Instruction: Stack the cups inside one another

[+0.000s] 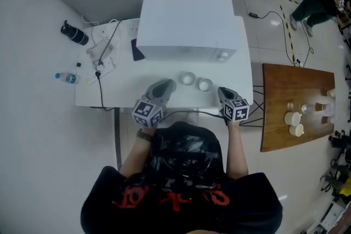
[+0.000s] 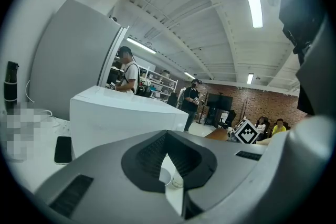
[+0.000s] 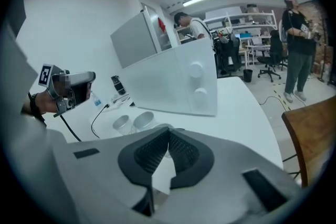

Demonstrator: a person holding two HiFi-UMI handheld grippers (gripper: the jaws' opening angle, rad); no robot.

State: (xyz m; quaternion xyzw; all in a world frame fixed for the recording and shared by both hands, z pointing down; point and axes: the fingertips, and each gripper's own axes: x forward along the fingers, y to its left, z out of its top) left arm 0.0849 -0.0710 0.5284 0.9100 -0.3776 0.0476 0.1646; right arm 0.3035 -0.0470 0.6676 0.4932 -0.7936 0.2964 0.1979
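Note:
Two white paper cups (image 1: pixel 187 79) (image 1: pixel 205 84) stand upright side by side on the white table (image 1: pixel 126 93), just in front of a big white box. My left gripper (image 1: pixel 167 85) is close to the left of them and my right gripper (image 1: pixel 222 91) close to the right, both near the table's front edge. Each is shut with nothing in it. In the left gripper view the cups (image 2: pixel 172 178) show low through the gap under the shut left gripper (image 2: pixel 167 136). In the right gripper view both cups (image 3: pixel 122 123) (image 3: pixel 143 119) stand left of the shut right gripper (image 3: pixel 169 131).
The white box (image 1: pixel 186 27) fills the table's back. A black phone (image 1: pixel 136 50), cables and a power strip (image 1: pixel 104 57) lie at the left, with a black bottle (image 1: pixel 75 34) and a water bottle (image 1: pixel 67 78) beyond. A wooden table (image 1: pixel 296 85) with more cups stands right.

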